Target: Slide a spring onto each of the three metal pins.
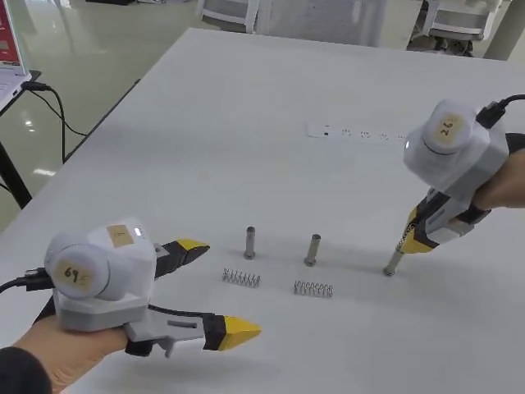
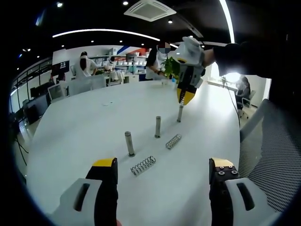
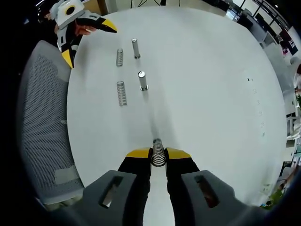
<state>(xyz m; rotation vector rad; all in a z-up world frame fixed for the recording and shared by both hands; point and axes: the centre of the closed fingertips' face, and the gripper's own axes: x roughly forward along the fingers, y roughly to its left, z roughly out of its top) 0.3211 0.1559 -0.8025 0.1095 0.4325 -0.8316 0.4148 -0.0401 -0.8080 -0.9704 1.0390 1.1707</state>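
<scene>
– Well, what's at the far left?

– The left gripper (image 1: 220,287), held low over the white table (image 1: 246,115). Its jaws stand wide apart with nothing between them. In the left gripper view there is bare tabletop between the two yellow tips.

– And just to its right?

– The left pin (image 1: 250,243), upright and bare. The first spring (image 1: 241,277) lies flat on the table just in front of it, on the person's side, close to the pin but not touching it.

– Next along?

– The middle pin (image 1: 312,249), also upright and bare. The second spring (image 1: 313,288) lies loose in front of that one in the same way, on its side and apart from the pin.

– And the right end of the row?

– The right pin (image 1: 393,263) is there, and in the head view it looks tilted. The right gripper (image 1: 410,240) comes down on it from above, its yellow tips right at the pin's top.

– Does it hold anything?

– Yes. In the right gripper view the jaws are nearly closed and pinch the third spring (image 3: 159,159) across its coils. The pin's top shows just beyond the spring's far end. Whether the spring is over the pin, I cannot tell.

– Anything farther back?

– A white power strip (image 1: 357,132) lies flat, well behind the pins.
</scene>
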